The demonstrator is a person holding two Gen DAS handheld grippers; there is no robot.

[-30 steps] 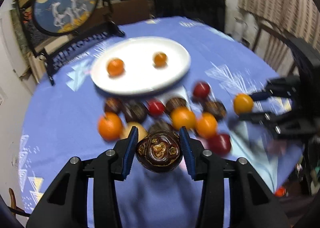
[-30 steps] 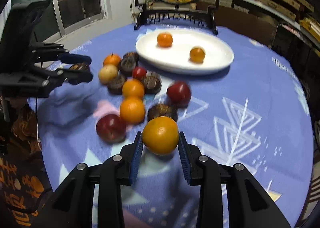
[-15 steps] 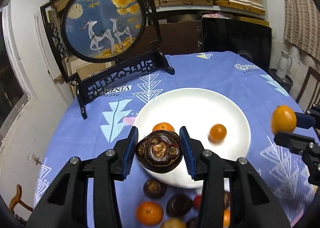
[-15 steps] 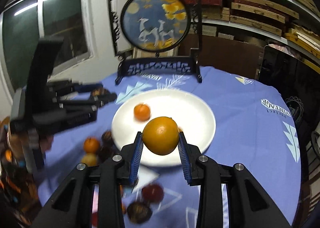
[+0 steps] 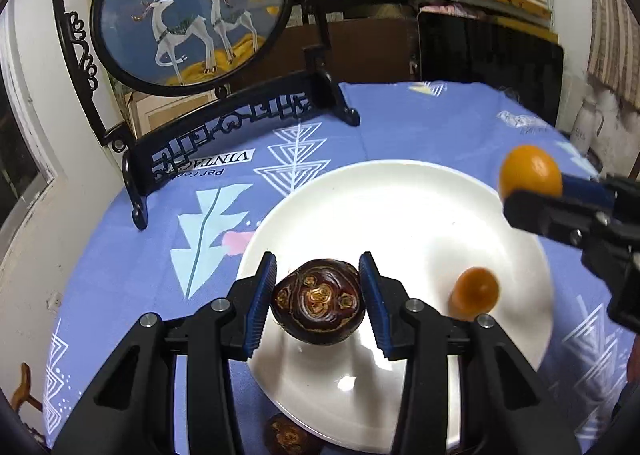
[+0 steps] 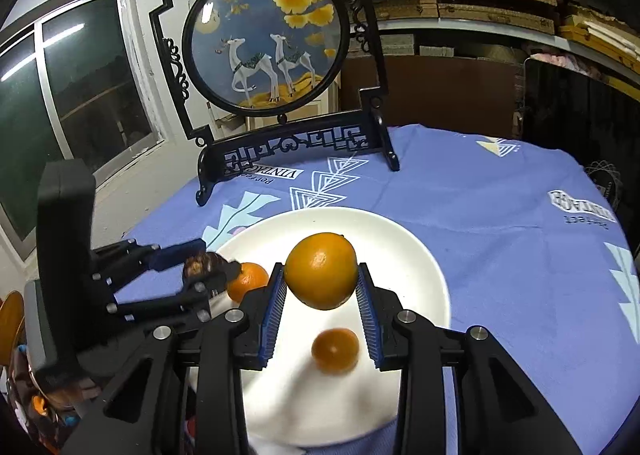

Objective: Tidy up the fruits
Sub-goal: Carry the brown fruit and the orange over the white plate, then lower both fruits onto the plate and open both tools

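My left gripper [image 5: 318,301] is shut on a dark brown patterned fruit [image 5: 319,302], held above the near left part of the white plate [image 5: 384,199]. My right gripper [image 6: 322,295] is shut on a large orange [image 6: 321,270], held over the plate [image 6: 416,255]. The orange [image 5: 530,172] also shows at the right of the left wrist view, above the plate's right rim. A small orange [image 5: 475,290] lies on the plate; in the right wrist view there are two, one [image 6: 335,349] below my grip and one [image 6: 248,281] by the left gripper [image 6: 204,275].
A round deer picture in a black carved stand [image 5: 192,11] rises at the table's far edge behind the plate. Another dark fruit [image 5: 286,435] lies on the blue patterned cloth [image 5: 420,123] just in front of the plate. Shelves and a window lie beyond the table.
Both grippers have carried their fruits forward from the loose pile to above the plate. The plate and picture stand loom larger, and the pile has dropped out of view below.
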